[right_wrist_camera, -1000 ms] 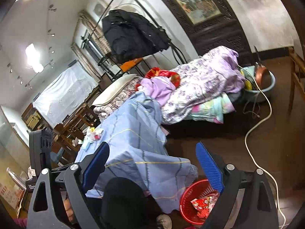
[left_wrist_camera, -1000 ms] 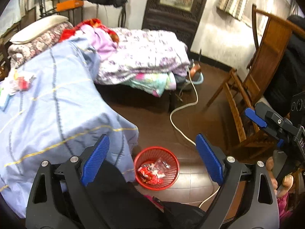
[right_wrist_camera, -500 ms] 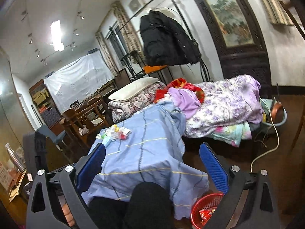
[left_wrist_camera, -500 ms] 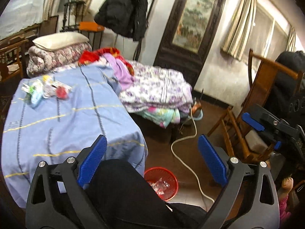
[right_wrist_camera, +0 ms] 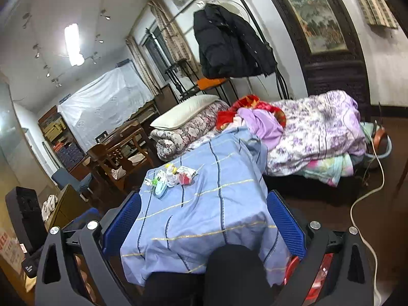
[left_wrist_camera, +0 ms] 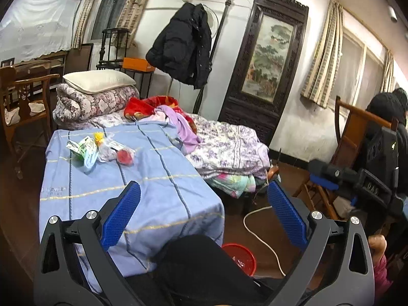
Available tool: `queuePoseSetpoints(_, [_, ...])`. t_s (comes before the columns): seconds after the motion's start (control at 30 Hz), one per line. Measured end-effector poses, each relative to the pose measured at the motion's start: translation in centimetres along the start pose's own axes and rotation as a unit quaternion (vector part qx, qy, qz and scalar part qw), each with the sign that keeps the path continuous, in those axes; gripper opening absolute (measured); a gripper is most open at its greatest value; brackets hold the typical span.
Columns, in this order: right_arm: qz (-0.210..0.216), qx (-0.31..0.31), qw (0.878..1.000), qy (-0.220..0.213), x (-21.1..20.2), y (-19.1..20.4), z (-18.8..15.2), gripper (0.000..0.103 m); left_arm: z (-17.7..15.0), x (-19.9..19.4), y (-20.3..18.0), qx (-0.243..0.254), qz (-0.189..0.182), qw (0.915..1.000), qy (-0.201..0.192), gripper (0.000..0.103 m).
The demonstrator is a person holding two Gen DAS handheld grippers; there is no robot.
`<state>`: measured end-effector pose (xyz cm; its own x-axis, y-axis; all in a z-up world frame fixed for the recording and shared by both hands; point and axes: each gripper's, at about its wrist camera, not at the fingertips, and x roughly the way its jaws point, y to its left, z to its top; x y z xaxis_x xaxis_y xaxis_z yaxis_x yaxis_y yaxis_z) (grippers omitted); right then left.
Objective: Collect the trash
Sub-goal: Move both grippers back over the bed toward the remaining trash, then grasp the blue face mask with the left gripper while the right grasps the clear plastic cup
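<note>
Left wrist view: left gripper (left_wrist_camera: 201,214) jaws spread wide, having just opened further, with nothing between the 2 blue pads. It looks out over a table under a blue cloth (left_wrist_camera: 153,186). Trash pile (left_wrist_camera: 98,150) lies on the far left part of the cloth: a green-and-white wrapper, clear plastic, something yellow and a red round piece, all touching or just beside one another. Red basket (left_wrist_camera: 241,256) stands on the floor at the near right corner of the table, partly hidden by a dark rounded shape low in frame; some scraps show inside. White cable (left_wrist_camera: 257,232) runs across the floor beside the basket.

Right wrist view: right gripper (right_wrist_camera: 202,215) jaws also wide apart and empty; the first half of their last opening is just over. Trash pile (right_wrist_camera: 173,176) sits on the far end of the cloth, well apart from the pads. Basket rim (right_wrist_camera: 292,265) shows low right, behind the right finger.
</note>
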<state>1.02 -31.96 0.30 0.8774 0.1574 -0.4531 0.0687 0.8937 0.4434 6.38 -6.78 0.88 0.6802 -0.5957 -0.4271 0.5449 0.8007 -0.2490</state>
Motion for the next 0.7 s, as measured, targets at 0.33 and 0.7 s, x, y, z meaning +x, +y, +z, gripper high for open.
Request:
queuePoseSetpoints(0.33, [-0.040,0.018,0.998,0.049,5.3,1.3,-1.4,0.097,-2.3,1.9,7.8,-0.051,0.040,0.9979,0.004,0.096])
queuePoseSetpoints(0.7, [-0.084,0.000,0.991,0.109,13.6,1.1,-3.4,0.097,-7.1,5.1,15.3,-0.102,0.108,0.9872,0.059,0.096])
